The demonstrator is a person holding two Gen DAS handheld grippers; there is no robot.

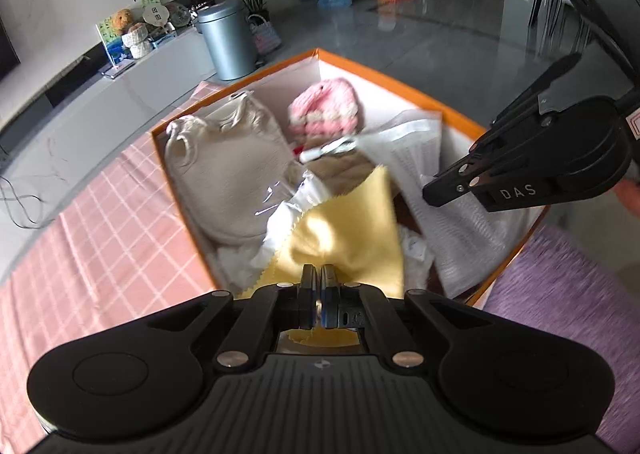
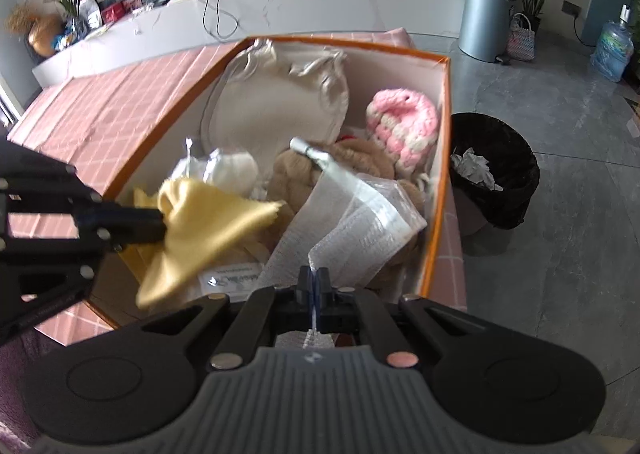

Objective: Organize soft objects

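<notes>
An orange-rimmed box (image 1: 404, 83) (image 2: 434, 189) holds soft things: a beige drawstring bag (image 1: 228, 173) (image 2: 276, 109), a pink and white knitted hat (image 1: 324, 107) (image 2: 402, 129), a brown plush toy (image 2: 316, 169) and white packets. My left gripper (image 1: 319, 274) (image 2: 162, 223) is shut on a yellow cloth (image 1: 348, 230) (image 2: 204, 230), held over the box's near end. My right gripper (image 2: 314, 280) (image 1: 434, 193) is shut on a white mesh zip bag (image 2: 352, 221) (image 1: 424, 169) that lies over the box's right side.
The box sits on a pink checked tablecloth (image 1: 100, 230) (image 2: 120, 101). A purple cloth (image 1: 560, 286) lies at the right of the left wrist view. A black waste bin (image 2: 496, 169) stands on the floor beside the table. A grey pedal bin (image 1: 228, 41) stands further off.
</notes>
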